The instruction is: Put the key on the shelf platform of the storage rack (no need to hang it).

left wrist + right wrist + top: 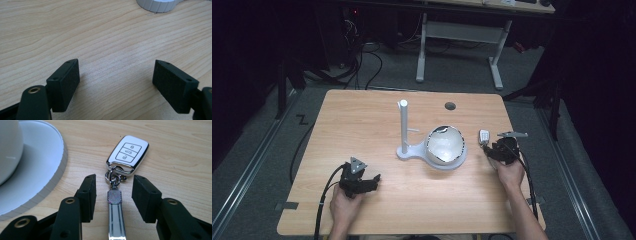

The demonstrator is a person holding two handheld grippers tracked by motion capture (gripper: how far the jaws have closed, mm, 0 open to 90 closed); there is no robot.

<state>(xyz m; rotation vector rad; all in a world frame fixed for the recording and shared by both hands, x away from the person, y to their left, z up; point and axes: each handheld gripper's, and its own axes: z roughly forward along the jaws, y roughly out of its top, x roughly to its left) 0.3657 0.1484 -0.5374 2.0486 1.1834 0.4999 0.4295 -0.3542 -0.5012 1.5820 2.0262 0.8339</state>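
Worktop (pixel 362 115) first: it carries a white stand (pixel 432 150), a round base with a bowl on it and an upright post (pixel 403 125) at its left. Your left gripper (pixel 374 178) rests near the front left, well apart from the stand, its jaws spread wide over bare wood and holding nothing; leave it parked there. Your right gripper (pixel 113 195) sits low at the right of the stand, jaws open on either side of the metal strap (pixel 115 217) that trails from the key fob (pixel 128 153). The fob lies flat on the wood just beside the base, buttons up, with its ring (pixel 113 176) between fob and strap. The step in hand looks like picking the fob up by that strap. Keep the gripper level and centred so both pads meet the strap's edges squarely, close just behind the knurled end, and stay off the ring, which would swivel. Lift straight up, clear of the base's rim.
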